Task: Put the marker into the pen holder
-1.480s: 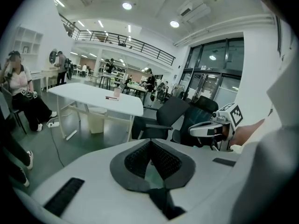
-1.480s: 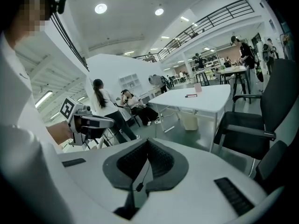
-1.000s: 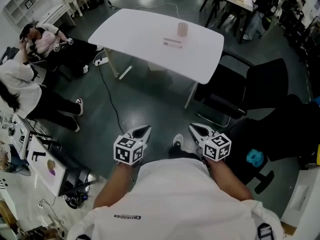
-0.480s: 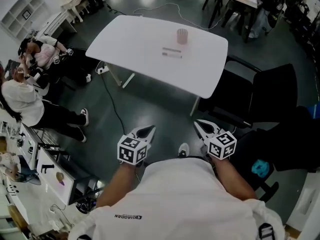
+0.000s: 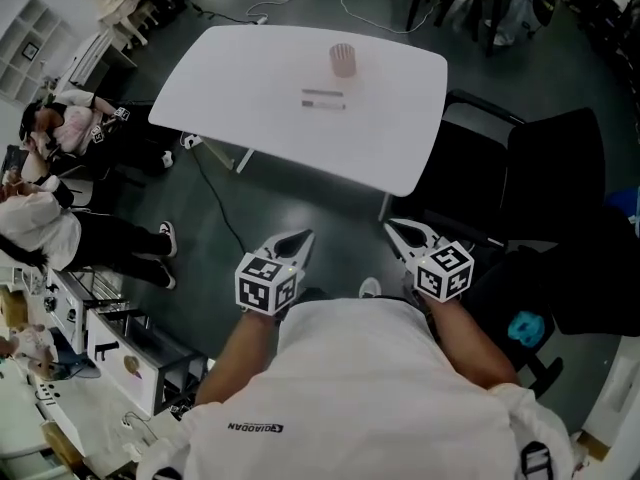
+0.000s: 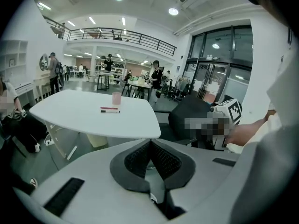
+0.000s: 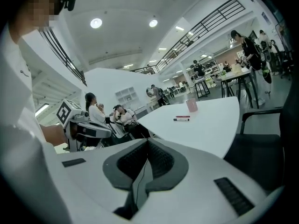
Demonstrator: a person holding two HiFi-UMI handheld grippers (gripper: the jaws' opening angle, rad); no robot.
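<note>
Left gripper, low and left of centre, has its jaws pressed together on nothing. Higher in the frame, well apart from both tools, the white table carries two markers lying side by side, one reddish, one dark, with the pink pen holder upright just beyond them. Right gripper, low and right of centre, is likewise closed and empty. The step looks like the approach: best to come close to the table's near edge, open one set of jaws before reaching, then pinch a marker across its barrel.
</note>
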